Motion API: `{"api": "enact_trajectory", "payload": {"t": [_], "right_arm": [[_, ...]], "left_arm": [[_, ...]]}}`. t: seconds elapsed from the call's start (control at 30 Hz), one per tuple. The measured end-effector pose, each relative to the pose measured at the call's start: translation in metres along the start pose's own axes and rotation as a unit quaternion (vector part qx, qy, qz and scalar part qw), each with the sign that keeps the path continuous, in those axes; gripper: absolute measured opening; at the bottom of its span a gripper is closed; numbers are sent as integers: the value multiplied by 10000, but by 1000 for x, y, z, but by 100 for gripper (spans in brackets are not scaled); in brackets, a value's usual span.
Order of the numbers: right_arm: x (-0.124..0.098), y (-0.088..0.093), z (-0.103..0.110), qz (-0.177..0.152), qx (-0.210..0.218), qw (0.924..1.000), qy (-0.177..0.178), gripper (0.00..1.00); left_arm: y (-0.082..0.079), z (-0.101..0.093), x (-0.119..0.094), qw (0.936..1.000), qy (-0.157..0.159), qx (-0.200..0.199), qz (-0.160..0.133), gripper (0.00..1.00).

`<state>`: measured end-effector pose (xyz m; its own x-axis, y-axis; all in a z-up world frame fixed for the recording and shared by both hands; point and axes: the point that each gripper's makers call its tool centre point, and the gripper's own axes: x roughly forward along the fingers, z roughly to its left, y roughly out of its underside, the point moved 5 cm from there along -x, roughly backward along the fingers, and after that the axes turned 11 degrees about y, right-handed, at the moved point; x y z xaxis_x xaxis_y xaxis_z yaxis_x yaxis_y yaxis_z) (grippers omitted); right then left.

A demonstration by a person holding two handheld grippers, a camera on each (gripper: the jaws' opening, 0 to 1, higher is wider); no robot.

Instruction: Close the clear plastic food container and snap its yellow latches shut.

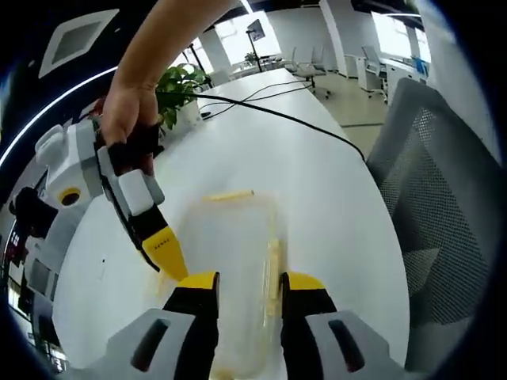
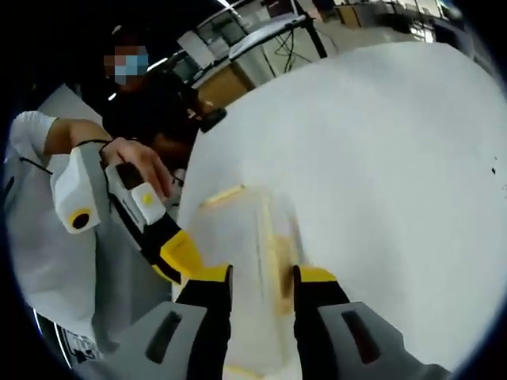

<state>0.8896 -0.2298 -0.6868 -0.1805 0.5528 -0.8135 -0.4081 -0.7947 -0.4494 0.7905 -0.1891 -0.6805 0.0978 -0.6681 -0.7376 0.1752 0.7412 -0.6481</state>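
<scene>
A long white desk (image 1: 317,174) runs through a bright open office, with windows and more desks far behind and a grey mesh chair (image 1: 440,198) pulled up at its side. One black cable (image 1: 277,115) trails across the top toward a single potted plant (image 1: 178,87).

One clear plastic food container (image 1: 234,261) lies flat on the desk, lid on. I count two yellow latches: one along its far end (image 1: 230,195), one on a long side (image 1: 273,269). Its near end is cut off, and the plastic is blurred.

There are two hand-held grippers. The left hand-held gripper (image 1: 248,283) has its yellow-tipped jaws set narrowly apart, straddling the container's side latch. The right hand-held gripper (image 2: 263,277) stands likewise over the container; whether either actually grips is hard to make out. A hand (image 1: 131,111) holds it.
</scene>
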Motion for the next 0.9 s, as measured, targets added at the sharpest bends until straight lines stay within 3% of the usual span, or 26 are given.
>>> {"api": "enact_trajectory", "payload": {"t": [0.43, 0.53, 0.9], "right_arm": [[3, -2, -2, 107, 334, 9992, -183, 23], [1, -5, 0, 55, 260, 9995, -161, 23], [1, -3, 9, -2, 52, 10000, -13, 28]], "left_arm": [[0, -2, 0, 9998, -83, -189, 78, 20], [4, -5, -2, 9994, -37, -239, 258, 18], [0, -4, 2, 9997, -182, 109, 86, 21]]}}
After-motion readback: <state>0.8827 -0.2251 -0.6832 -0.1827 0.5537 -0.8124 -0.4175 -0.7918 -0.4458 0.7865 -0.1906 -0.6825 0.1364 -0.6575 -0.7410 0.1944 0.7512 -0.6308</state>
